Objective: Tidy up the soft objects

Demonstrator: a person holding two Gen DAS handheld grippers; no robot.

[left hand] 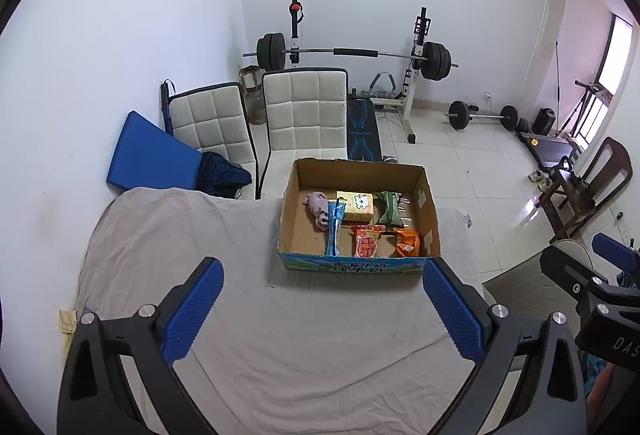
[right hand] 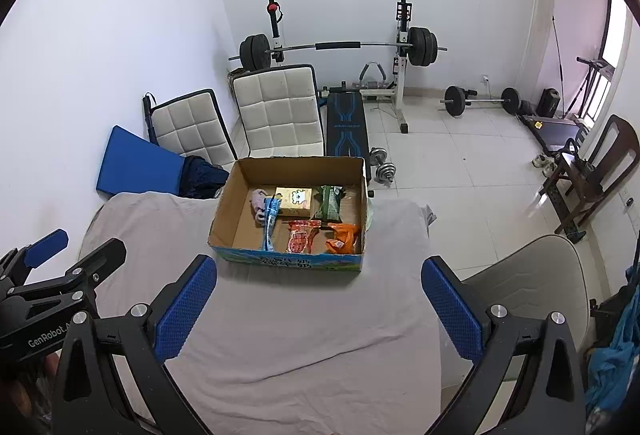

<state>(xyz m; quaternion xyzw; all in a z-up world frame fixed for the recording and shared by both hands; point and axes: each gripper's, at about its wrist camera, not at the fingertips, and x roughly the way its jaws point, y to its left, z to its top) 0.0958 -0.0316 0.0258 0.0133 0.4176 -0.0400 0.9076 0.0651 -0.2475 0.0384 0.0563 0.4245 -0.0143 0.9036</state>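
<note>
Soft objects, namely a pink plush toy, a long blue packet, a yellow tissue box, a green pouch, a red snack packet and an orange bag, are seen lying inside an open brown cardboard box at the far side of a grey cloth-covered table. Both the left gripper and the right gripper are held wide open with nothing gripped, well short of the box, so sorting is judged finished or not begun, and any next move calls for a reach forward into it. A white-walled room with a barbell rack, two white padded chairs and a pale tiled floor is shown beyond
</note>
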